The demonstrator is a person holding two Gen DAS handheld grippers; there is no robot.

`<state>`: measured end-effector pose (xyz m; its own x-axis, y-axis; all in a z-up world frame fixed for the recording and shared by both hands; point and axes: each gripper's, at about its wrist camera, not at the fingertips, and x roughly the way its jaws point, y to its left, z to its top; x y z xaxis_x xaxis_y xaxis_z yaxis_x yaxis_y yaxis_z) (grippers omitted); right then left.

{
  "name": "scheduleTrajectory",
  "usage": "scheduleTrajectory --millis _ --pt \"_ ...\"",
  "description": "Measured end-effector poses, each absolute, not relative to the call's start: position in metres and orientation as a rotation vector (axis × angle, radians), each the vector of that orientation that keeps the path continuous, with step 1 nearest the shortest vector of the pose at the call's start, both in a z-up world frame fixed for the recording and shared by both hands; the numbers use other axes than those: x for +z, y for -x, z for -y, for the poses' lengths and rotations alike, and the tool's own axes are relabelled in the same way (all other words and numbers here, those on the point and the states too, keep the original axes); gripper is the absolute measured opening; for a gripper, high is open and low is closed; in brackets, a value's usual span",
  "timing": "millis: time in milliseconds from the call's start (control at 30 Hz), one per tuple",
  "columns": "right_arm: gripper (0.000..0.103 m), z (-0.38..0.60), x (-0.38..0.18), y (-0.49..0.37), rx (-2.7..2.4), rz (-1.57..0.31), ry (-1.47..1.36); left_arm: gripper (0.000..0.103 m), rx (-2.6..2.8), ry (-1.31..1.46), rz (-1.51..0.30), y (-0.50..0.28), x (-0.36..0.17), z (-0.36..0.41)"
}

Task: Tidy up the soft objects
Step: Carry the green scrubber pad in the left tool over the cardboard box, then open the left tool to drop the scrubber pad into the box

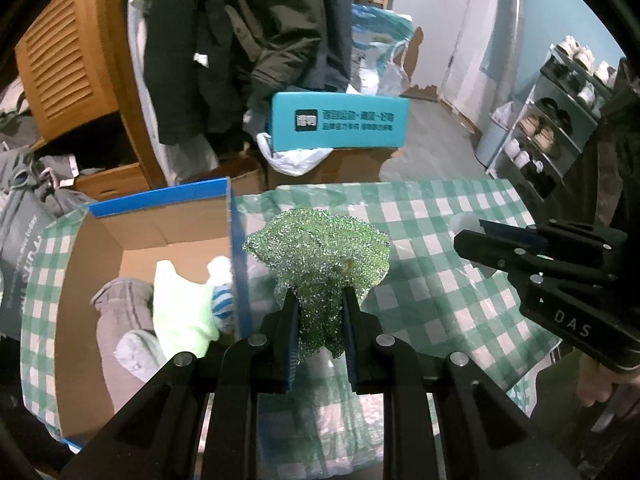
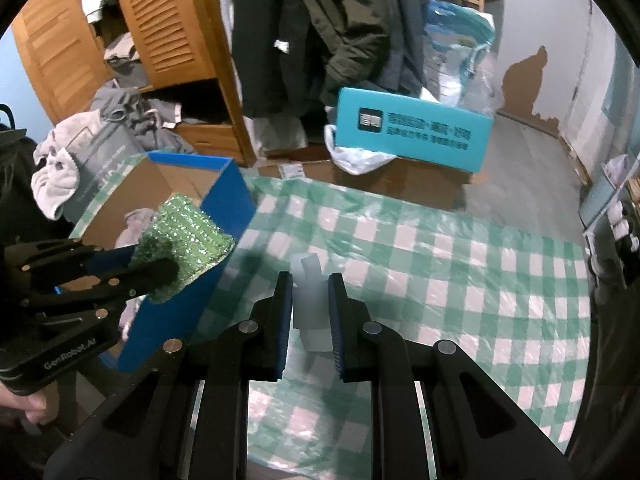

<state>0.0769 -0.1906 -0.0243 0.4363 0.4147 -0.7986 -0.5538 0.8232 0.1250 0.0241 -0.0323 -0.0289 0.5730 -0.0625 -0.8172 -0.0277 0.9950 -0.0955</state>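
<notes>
My left gripper point(image 1: 320, 304) is shut on a glittery green scrub cloth point(image 1: 320, 256) and holds it above the checked tablecloth point(image 1: 420, 216), just right of the blue-edged cardboard box point(image 1: 236, 248). The cloth also shows in the right wrist view point(image 2: 184, 236), beside the box wall point(image 2: 192, 292). The box holds a grey garment point(image 1: 116, 320), a pale green cloth point(image 1: 180, 304) and a blue-striped sock point(image 1: 222, 300). My right gripper point(image 2: 308, 296) is shut on a small white soft piece point(image 2: 310, 300) above the table. It also shows in the left wrist view point(image 1: 476, 236).
A teal box point(image 1: 340, 124) stands on cardboard cartons behind the table. Dark coats point(image 1: 248, 40) hang by a wooden wardrobe point(image 1: 64, 72). A shoe rack point(image 1: 560, 120) stands at the right. A grey bag with clothes point(image 2: 100, 148) lies left of the box.
</notes>
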Motion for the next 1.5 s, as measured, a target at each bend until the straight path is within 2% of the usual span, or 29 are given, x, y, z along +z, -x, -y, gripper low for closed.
scheduleTrajectory --millis 767,1500 --pt "0.016 0.088 -0.013 -0.071 0.755 -0.937 0.207 0.019 0.147 0.183 -0.925 0.005 -0.030 -0.064" --pt "0.016 0.003 -0.034 -0.058 0.867 -1.009 0.267 0.020 0.258 0.273 -0.990 0.016 -0.064 -0.123"
